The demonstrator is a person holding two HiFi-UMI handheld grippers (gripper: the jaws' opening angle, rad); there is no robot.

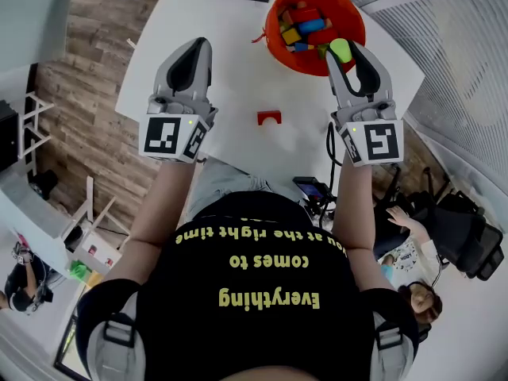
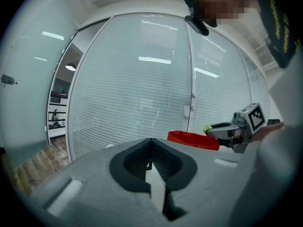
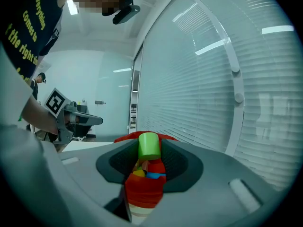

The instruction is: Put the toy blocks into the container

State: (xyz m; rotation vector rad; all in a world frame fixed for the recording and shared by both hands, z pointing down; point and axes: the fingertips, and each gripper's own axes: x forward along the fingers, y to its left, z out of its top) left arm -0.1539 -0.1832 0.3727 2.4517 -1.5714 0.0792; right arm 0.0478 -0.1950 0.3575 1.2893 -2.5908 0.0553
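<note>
- Nearest the head camera we see the person's black shirt (image 1: 266,292) with yellow print. Both forearms reach away from it over the white table (image 1: 230,78).
- We take the orange container (image 1: 355,10) as the landmark. It stands on the far part of the table, right of centre in the head view.
- Inside the container we see several toy blocks (image 1: 302,24) in red, blue and yellow, piled loosely.
- We find the right gripper (image 1: 343,52) at the container's near right rim. Its jaws pinch a green cylinder block (image 1: 341,48) between their tips.
- We see the green cylinder block held above that rim, clear of the pile inside. In the right gripper view it stands upright between the pads (image 3: 166,150), and the container's wall and contents show just below it.
- We find the left gripper (image 1: 200,44) left of the container and well apart from it, above bare table. Its jaw tips are pressed together and nothing sits between them. Only the table surface shows through the hollow behind the tips.
- We see one red arch block (image 1: 269,117) lying on the table on the container's near side, apart from it. It lies between the two grippers, and neither touches it.
- In the left gripper view, the container (image 2: 191,139) lies ahead and to the right, with the right gripper just beyond its right end.
</note>
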